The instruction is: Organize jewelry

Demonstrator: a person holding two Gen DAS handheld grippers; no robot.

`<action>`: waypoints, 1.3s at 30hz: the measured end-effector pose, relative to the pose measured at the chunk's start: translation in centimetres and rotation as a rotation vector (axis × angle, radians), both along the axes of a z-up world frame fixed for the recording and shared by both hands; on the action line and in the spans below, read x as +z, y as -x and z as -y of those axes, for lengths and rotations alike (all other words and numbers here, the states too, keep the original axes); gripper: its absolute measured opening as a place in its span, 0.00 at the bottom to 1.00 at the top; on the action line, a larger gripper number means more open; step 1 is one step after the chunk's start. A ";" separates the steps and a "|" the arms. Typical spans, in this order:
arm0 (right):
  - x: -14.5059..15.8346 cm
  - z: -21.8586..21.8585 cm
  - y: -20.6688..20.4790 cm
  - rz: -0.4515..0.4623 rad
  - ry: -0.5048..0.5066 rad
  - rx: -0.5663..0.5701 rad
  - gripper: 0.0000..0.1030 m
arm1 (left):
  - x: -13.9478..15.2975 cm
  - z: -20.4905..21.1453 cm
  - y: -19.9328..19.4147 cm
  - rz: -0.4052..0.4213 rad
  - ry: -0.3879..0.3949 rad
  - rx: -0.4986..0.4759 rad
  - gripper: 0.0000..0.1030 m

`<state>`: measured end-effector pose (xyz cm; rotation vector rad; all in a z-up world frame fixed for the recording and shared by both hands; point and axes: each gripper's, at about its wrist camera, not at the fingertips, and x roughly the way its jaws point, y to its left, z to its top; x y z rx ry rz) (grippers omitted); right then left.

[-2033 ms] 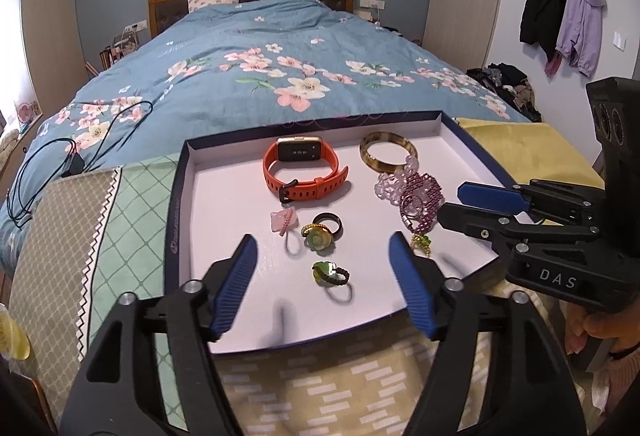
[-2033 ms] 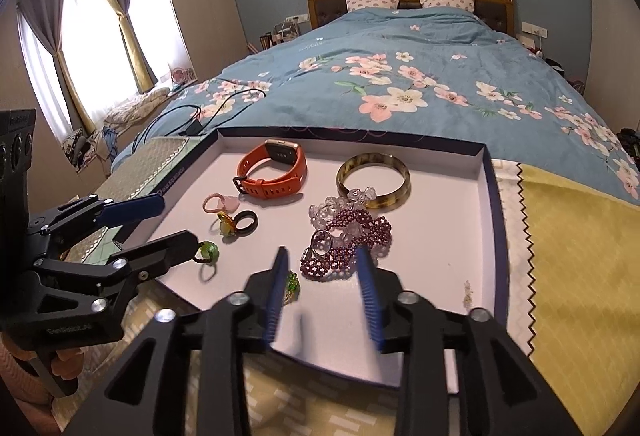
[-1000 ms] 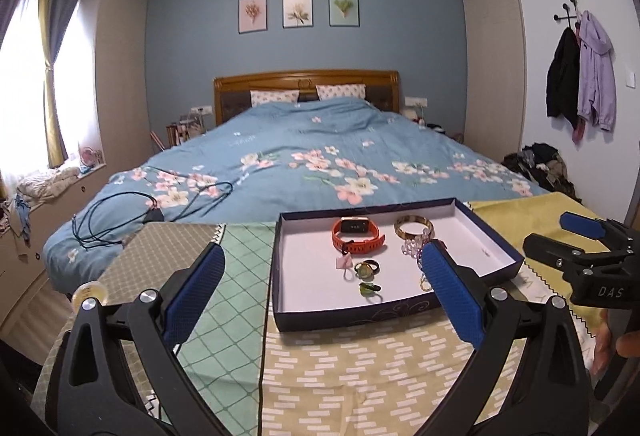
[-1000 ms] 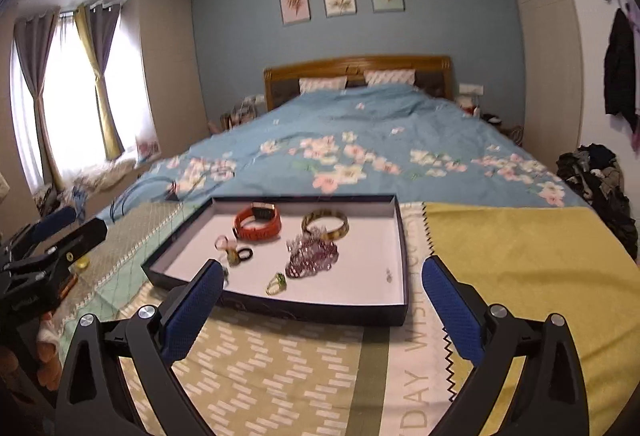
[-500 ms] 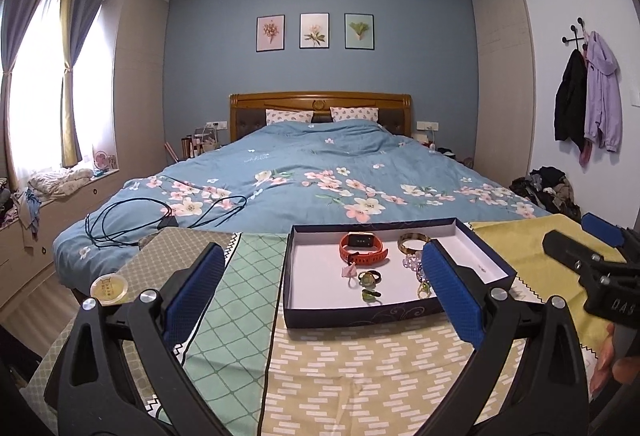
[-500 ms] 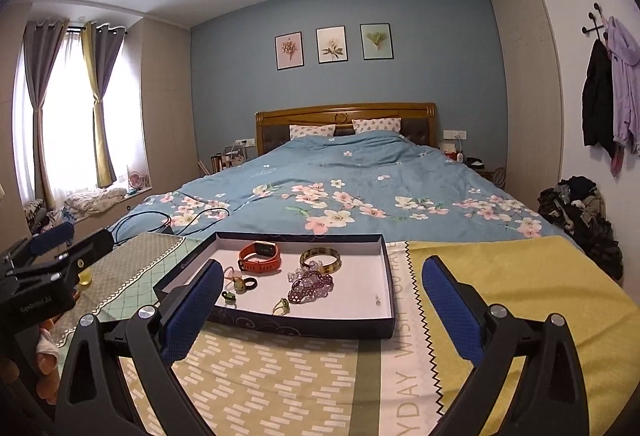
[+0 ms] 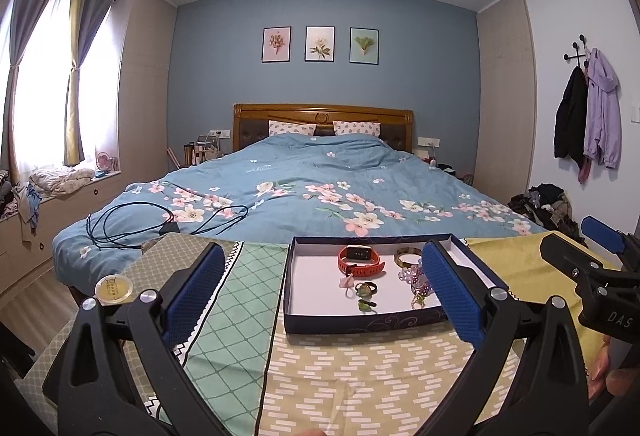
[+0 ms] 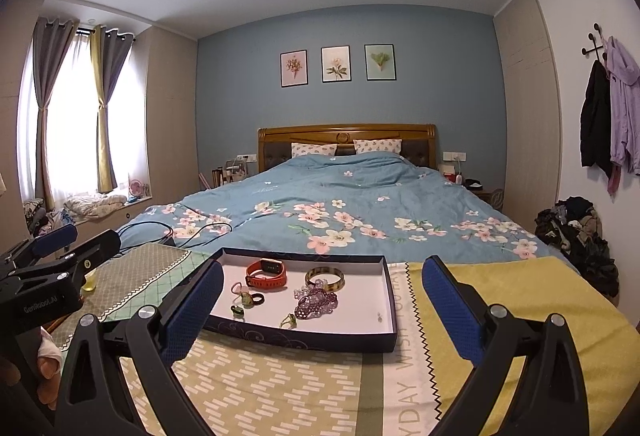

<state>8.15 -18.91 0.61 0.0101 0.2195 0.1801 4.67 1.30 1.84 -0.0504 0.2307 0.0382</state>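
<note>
Jewelry sits in a tray [image 8: 390, 300], a dark-walled, white-floored box at the foot of the bed [image 8: 360, 207], on patchwork cloths [image 8: 280, 384].

Inside the tray, largest first:
- Watch [image 8: 266, 274], orange, near far edge, left of centre.
- Bangle [image 8: 324, 278], brown, right of the watch, by the far edge.
- Bead bracelets [image 8: 316, 302], purple heap touching the bangle's near side, mid-tray.
- Black ring [image 8: 256, 300] and pink ring [image 8: 237, 288], left side, in front of the watch.
- Two green rings [image 8: 237, 311] [image 8: 289, 320] close to the near wall.
- Tiny earring [image 8: 379, 315] near the right wall.

Left gripper [image 7: 320, 292]: jaws wide apart, holding nothing, back from the tray's near wall.

Right gripper [image 8: 320, 310]: same, spread wide, empty.

Small round tin [image 7: 114, 288] on the left cloth edge, well apart from the tray.
</note>
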 end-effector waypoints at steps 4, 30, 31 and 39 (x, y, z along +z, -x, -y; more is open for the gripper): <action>0.1 -0.2 -0.1 -0.004 0.005 0.002 0.93 | 0.1 0.0 0.1 -0.001 0.004 -0.004 0.94; 0.0 -0.1 -0.3 0.017 0.003 -0.020 0.93 | -0.1 0.3 -0.1 -0.007 0.014 -0.014 0.94; 0.0 -0.1 -0.3 0.017 0.003 -0.020 0.93 | -0.1 0.3 -0.1 -0.008 0.016 -0.014 0.94; 0.0 0.2 -0.1 0.013 0.004 -0.027 0.93 | -0.3 0.7 -0.5 -0.016 0.019 -0.016 0.94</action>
